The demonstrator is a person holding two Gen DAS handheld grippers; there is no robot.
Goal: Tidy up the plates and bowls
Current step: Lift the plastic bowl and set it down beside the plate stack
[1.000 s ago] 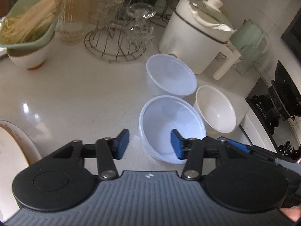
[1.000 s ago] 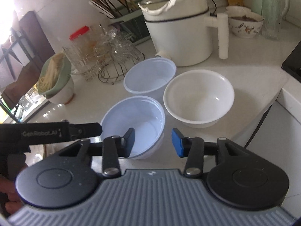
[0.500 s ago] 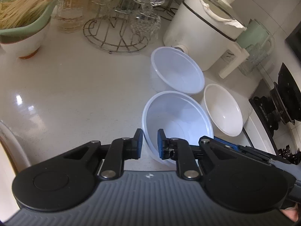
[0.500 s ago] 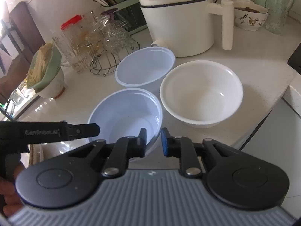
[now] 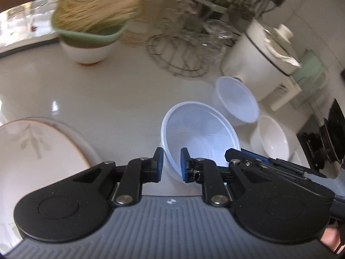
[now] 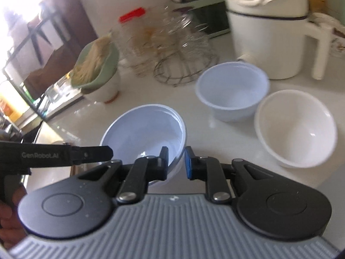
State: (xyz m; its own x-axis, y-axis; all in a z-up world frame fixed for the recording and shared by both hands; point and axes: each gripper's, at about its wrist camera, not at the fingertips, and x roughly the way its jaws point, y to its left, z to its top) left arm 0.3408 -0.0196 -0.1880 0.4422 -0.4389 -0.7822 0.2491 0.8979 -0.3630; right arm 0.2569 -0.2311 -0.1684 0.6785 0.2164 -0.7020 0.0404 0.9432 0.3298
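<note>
A pale blue plastic bowl (image 5: 200, 133) (image 6: 146, 127) is held by both grippers and tilts slightly above the white counter. My left gripper (image 5: 171, 166) is shut on its near rim, one pad inside and one outside. My right gripper (image 6: 176, 164) is shut on the rim at another spot; its fingers (image 5: 248, 157) show at the bowl's right side in the left wrist view. A second pale plastic bowl (image 5: 237, 99) (image 6: 232, 88) and a white bowl (image 5: 271, 138) (image 6: 295, 125) stand side by side further right. A patterned plate (image 5: 32, 151) lies at the near left.
A white electric pot (image 6: 267, 34) stands behind the bowls. A wire rack with glasses (image 6: 183, 62) is at the back. A green dish of dry noodles on a white bowl (image 5: 90, 32) stands far left. A stove (image 5: 332, 142) borders the counter at the right.
Both grippers closed onto the pale blue bowl's rim, then moved it left, away from the other two bowls. The plate came into the left wrist view.
</note>
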